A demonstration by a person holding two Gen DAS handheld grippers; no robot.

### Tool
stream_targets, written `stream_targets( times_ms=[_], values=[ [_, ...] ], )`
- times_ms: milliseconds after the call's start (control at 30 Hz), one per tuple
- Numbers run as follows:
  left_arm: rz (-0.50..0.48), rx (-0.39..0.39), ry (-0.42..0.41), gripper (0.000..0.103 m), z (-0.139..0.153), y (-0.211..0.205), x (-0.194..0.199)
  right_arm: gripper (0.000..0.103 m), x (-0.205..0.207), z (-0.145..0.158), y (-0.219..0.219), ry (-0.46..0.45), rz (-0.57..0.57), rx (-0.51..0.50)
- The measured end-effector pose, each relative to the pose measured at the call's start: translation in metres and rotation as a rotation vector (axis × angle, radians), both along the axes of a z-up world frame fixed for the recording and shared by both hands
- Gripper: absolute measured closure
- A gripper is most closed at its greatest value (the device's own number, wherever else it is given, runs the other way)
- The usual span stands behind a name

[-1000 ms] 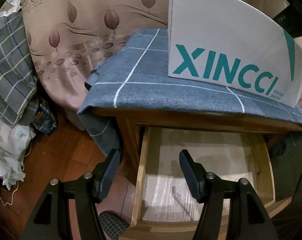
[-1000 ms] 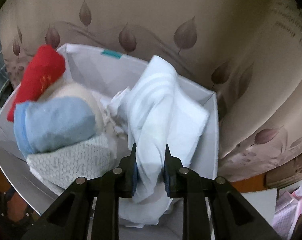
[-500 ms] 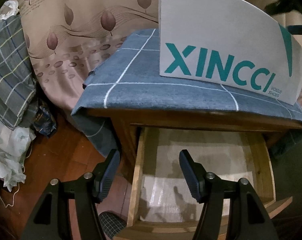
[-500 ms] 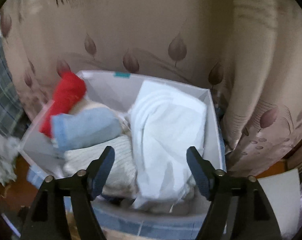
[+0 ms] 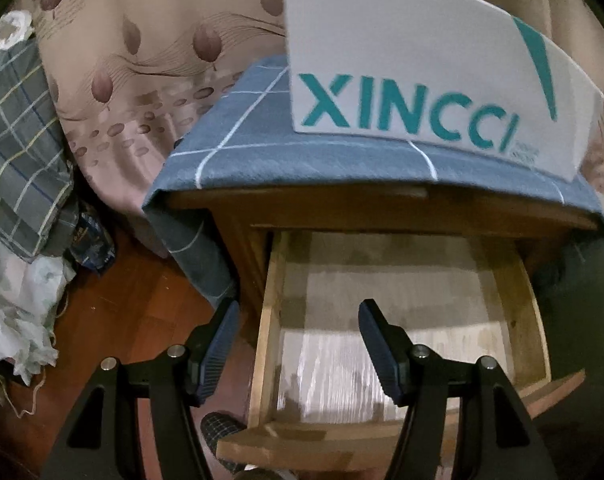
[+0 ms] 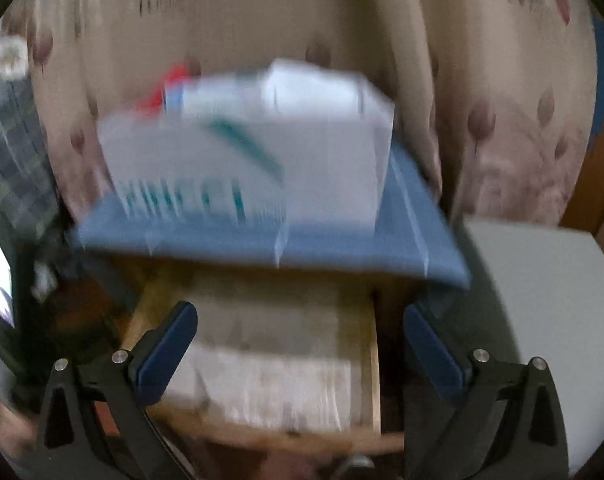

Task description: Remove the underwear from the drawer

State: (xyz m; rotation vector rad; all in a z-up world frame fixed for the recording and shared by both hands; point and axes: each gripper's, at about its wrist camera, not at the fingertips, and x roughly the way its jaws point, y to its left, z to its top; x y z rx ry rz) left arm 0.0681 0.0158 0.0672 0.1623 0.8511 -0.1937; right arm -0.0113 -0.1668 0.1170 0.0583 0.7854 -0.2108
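Above the pulled-out wooden drawer (image 5: pixel 402 344) with its pale woodgrain liner, the left gripper (image 5: pixel 296 344) hangs half-spread and empty, the right gripper's (image 6: pixel 300 344) jaws are opening on nothing, and the underwear (image 6: pixel 314 84) lies as blurred soft cloth in the white cardboard box (image 6: pixel 238 160).

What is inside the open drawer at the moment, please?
Only a pale liner shows on the drawer floor; no underwear visible. Its back part is hidden under the cabinet top.

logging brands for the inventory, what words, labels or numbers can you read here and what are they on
"XINCCI": large teal letters on the front of the white cardboard shoe box standing on the blue checked cloth over the wooden nightstand.
Small grey print just right of that word on the same box: too small to read.
Dark lettering on the beige leaf-patterned curtain: too blurred to read.
In the right wrist view the box lettering is motion-blurred.
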Motion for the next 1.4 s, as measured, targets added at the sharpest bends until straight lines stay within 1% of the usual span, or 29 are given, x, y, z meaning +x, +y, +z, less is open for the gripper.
stream_targets(
  times_ms=[67, 133, 233, 333, 400, 500, 633, 733, 967, 1100, 1233, 1400],
  values=[
    [-0.005, 0.019, -0.002, 0.039, -0.002, -0.003, -0.008, 0.001, -0.004, -0.021, 0.004, 0.041, 0.012, -0.006],
    [-0.001, 0.01, 0.013, 0.04, -0.004, -0.002, -0.016, 0.001, -0.004, -0.034, 0.007, 0.061, 0.025, -0.017],
    [0.009, -0.008, 0.014, 0.04, -0.005, 0.0, -0.026, 0.001, -0.003, -0.043, 0.01, 0.054, 0.041, -0.01],
    [0.011, 0.023, -0.007, 0.04, -0.004, -0.003, -0.031, 0.001, -0.003, -0.053, 0.012, 0.062, 0.049, 0.02],
    [0.005, 0.022, 0.004, 0.039, -0.006, -0.006, -0.03, 0.001, -0.001, -0.057, 0.011, 0.071, 0.053, 0.039],
    [0.001, 0.023, 0.013, 0.04, -0.007, -0.009, -0.028, 0.001, -0.002, -0.057, 0.01, 0.063, 0.045, 0.045],
    [-0.01, 0.033, 0.006, 0.04, -0.008, -0.013, -0.03, 0.001, -0.004, -0.059, 0.008, 0.059, 0.03, 0.038],
    [-0.019, 0.037, 0.014, 0.039, -0.01, -0.017, -0.029, 0.001, -0.004, -0.06, 0.012, 0.067, 0.037, 0.008],
    [-0.03, 0.055, 0.011, 0.039, -0.013, -0.022, -0.028, 0.001, -0.002, -0.066, 0.007, 0.089, 0.031, 0.054],
    [-0.018, 0.087, 0.001, 0.04, -0.016, -0.024, -0.026, 0.001, -0.002, -0.07, 0.005, 0.1, 0.02, 0.058],
    [-0.023, 0.067, 0.033, 0.04, -0.019, -0.023, -0.022, 0.001, -0.002, -0.072, 0.005, 0.107, 0.024, 0.061],
    [-0.026, 0.068, 0.031, 0.039, -0.02, -0.023, -0.023, 0.001, -0.002, -0.075, 0.009, 0.116, 0.035, 0.036]
  ],
)
